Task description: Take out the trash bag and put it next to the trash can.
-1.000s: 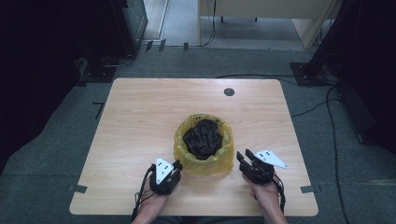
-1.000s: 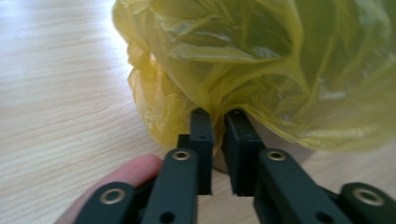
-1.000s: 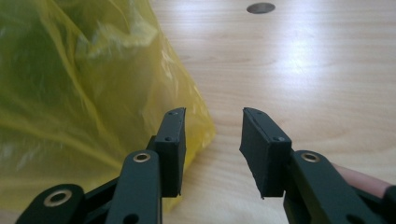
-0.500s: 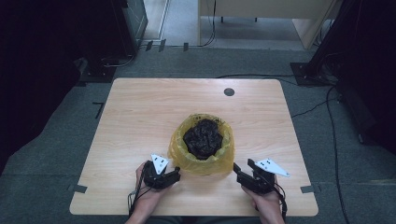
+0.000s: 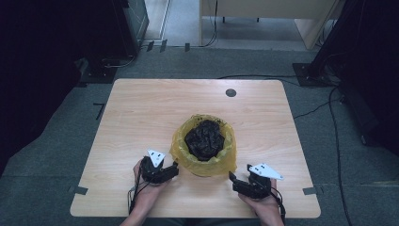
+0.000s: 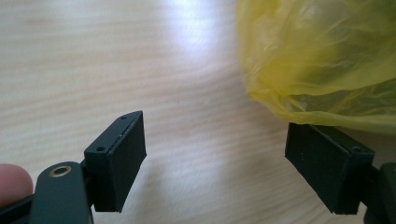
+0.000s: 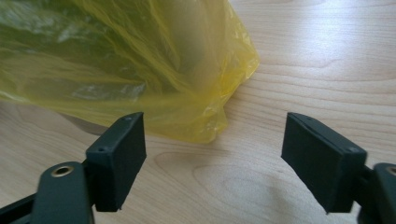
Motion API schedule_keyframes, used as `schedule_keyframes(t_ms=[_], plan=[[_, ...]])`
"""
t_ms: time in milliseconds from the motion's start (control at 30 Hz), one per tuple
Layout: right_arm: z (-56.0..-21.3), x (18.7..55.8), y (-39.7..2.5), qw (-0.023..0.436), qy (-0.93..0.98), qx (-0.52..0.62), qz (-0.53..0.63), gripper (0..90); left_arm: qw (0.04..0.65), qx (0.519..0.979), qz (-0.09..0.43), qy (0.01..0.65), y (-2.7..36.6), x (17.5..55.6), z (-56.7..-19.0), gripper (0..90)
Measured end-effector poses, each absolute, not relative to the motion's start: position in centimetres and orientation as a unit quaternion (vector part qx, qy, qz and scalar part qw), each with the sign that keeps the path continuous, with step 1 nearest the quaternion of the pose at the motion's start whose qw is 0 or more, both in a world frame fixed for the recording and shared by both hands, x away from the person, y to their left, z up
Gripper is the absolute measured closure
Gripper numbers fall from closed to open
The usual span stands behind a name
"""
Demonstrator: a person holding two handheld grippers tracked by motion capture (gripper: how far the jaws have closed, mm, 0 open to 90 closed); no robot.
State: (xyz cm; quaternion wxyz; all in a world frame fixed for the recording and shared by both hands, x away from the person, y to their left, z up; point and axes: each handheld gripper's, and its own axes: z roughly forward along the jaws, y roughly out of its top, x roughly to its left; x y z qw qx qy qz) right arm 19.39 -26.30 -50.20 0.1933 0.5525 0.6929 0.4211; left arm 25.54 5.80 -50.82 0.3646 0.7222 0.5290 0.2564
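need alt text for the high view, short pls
A yellow plastic bag lining a round container full of dark crumpled material sits near the front of a light wooden table. A person's hands hold the open left gripper and the right gripper on either side of it, neither touching the bag. A dark, cable-strewn floor surrounds the table.

This looks like a lab or recording room rather than a home. A plain light-wood table (image 5: pixel 141 122) stands alone on grey carpet (image 5: pixel 51 155), with tape marks (image 5: pixel 99 109) on the floor at its left. Black cables (image 5: pixel 329 108) trail across the right of the frame, dark equipment stands (image 5: pixel 113 66) sit upper left, and pale furniture (image 5: pixel 263 12) lines the top edge.
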Motion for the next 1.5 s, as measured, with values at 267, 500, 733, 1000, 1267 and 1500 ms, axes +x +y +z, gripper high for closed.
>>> schedule_keyframes(t_ms=[267, 500, 733, 1000, 1267, 1500], plan=[[-50.4, 21.4, -25.8, 0.211, 0.695, 0.556, 0.403, 20.7, 0.427, 0.714, 0.213, 0.513, 5.8, 26.8, -50.2, 49.3], [-50.7, 22.4, -25.3, 0.238, 0.702, 0.546, 0.391, 32.6, 0.466, 0.709, 0.196, 0.492, 5.2, 26.7, -49.2, 78.5], [-49.5, 21.8, -24.7, 0.274, 0.678, 0.514, 0.449, 68.3, 0.517, 0.68, 0.159, 0.496, 5.8, 26.2, -47.1, 90.0], [-47.6, 21.2, -24.5, 0.264, 0.65, 0.504, 0.504, 89.7, 0.547, 0.651, 0.178, 0.496, 6.3, 25.3, -44.4, 90.0], [-45.2, 20.6, -24.7, 0.275, 0.631, 0.487, 0.539, 89.7, 0.549, 0.643, 0.212, 0.49, 6.8, 24.9, -42.9, 90.0], [-46.2, 21.0, -25.3, 0.261, 0.636, 0.514, 0.514, 89.4, 0.446, 0.691, 0.23, 0.521, 7.2, 26.2, -47.3, 57.7]])
